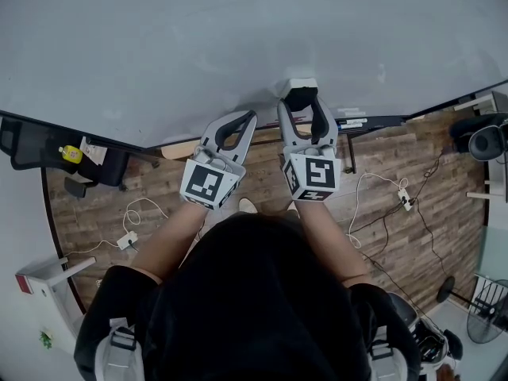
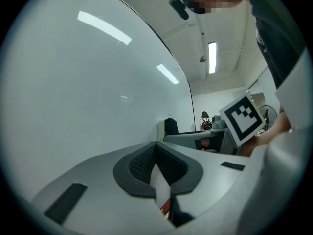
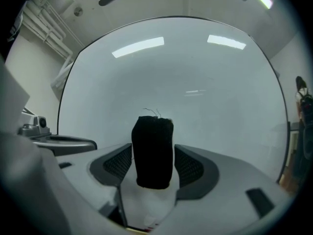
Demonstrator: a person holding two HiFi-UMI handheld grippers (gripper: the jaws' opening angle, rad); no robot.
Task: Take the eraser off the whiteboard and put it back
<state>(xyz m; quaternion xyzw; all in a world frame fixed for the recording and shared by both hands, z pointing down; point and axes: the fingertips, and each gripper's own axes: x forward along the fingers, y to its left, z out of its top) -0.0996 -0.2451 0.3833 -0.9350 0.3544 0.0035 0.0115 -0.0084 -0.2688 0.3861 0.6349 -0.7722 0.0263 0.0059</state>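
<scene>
While both grippers point level at the whiteboard (image 1: 198, 46), the only print to read off is the bold black-and-white square pattern on each marker cube: one on the left cube (image 1: 208, 182), another on the right cube (image 1: 313, 175), and that right cube turns up again in the left gripper view as a tilted white tile with black squares (image 2: 243, 117). Over to the right gripper (image 1: 300, 101) now. Its fingers (image 3: 188, 168) stand wide, and the eraser (image 1: 300, 94) sits right between them. In the right gripper view it is a dark, upright block (image 3: 152, 146) with a couple of loose threads at its top, and a sliver of pale board shows on either side, so the ribbed pads flank it without pressing on it. From the head view the eraser rests against the whiteboard face, low down near the bottom edge, with its light-coloured end towards the board. The left gripper (image 1: 252, 117) sits just beside the right one, also near that bottom edge. Its fingers (image 2: 144, 163) are drawn together, dark pads meeting in a seam, with nothing between them. Ceiling lights reflect as bright bars across the board (image 3: 186, 82), and far below the grippers lies a wooden floor (image 1: 397, 181) with white cables trailing over it.
</scene>
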